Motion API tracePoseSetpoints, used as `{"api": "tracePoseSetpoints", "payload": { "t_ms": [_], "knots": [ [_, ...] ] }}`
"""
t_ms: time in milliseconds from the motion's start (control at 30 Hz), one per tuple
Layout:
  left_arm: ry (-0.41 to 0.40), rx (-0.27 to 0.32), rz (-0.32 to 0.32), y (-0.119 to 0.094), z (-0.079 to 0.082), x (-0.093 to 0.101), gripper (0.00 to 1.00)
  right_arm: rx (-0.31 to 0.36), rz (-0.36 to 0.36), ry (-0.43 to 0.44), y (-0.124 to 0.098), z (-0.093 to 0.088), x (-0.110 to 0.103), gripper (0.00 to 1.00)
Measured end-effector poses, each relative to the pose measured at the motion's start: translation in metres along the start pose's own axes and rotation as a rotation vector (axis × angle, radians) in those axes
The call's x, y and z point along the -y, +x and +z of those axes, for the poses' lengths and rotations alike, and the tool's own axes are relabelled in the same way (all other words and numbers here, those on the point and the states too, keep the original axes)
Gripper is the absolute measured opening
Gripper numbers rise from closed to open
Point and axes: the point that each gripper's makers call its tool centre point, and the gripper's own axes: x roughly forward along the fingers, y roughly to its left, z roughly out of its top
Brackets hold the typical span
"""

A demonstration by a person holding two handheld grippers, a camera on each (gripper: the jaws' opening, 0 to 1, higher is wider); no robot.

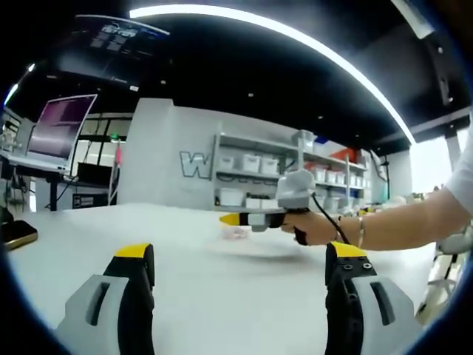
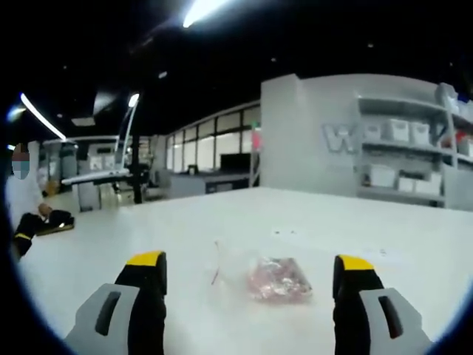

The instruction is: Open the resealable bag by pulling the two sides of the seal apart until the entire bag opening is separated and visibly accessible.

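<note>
Yellow-tipped grey right gripper (image 2: 247, 277) gapes wide, empty, above a small clear plastic resealable bag (image 2: 279, 280) on the white table (image 2: 222, 214). Left gripper (image 1: 240, 270) likewise gapes, empty. Bag looks light, limp, slippery; pinch its seal edges.

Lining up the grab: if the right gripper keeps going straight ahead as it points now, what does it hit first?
Most likely the resealable bag, lying on the white table between the open right gripper's jaws; depth is unclear.
</note>
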Motion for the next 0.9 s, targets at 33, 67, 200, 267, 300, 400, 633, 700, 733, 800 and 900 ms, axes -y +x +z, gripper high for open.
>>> {"api": "tracePoseSetpoints", "payload": {
  "t_ms": [33,67,200,267,300,400,633,700,733,800,900],
  "knots": [
    [0.001,0.0,0.0,0.0,0.0,0.0,0.96,0.0,-0.002,0.0,0.0,0.0,0.0,0.95],
    [0.001,0.0,0.0,0.0,0.0,0.0,0.96,0.0,-0.003,0.001,-0.002,-0.001,0.001,0.95],
    [0.001,0.0,0.001,0.0,0.0,0.0,0.96,-0.003,-0.006,0.001,-0.006,-0.003,0.002,0.94],
    [0.003,-0.001,0.001,0.0,0.0,0.0,0.96,-0.001,-0.008,0.003,-0.006,-0.003,0.003,0.94],
    [0.004,-0.001,0.001,0.0,0.0,0.0,0.96,0.0,-0.009,0.002,-0.007,-0.002,0.004,0.94],
    [0.005,0.0,0.001,0.0,0.0,0.0,0.96,0.002,-0.009,0.001,-0.007,-0.001,0.005,0.94],
    [0.006,-0.001,0.003,0.0,0.0,0.0,0.96,0.005,-0.01,0.001,-0.012,0.0,0.006,0.94],
    [0.007,-0.002,0.003,-0.001,0.0,0.0,0.96,0.007,-0.009,0.001,-0.013,0.0,0.006,0.94],
    [0.007,-0.001,0.003,-0.001,0.0,0.001,0.96,0.008,-0.01,0.0,-0.014,0.0,0.006,0.94],
    [0.007,0.0,0.004,-0.001,0.0,0.001,0.96,0.008,-0.01,-0.001,-0.015,0.0,0.007,0.94],
    [0.008,0.001,0.005,-0.001,0.001,0.001,0.96,0.009,-0.01,0.0,-0.017,0.0,0.007,0.94]
  ]
}}
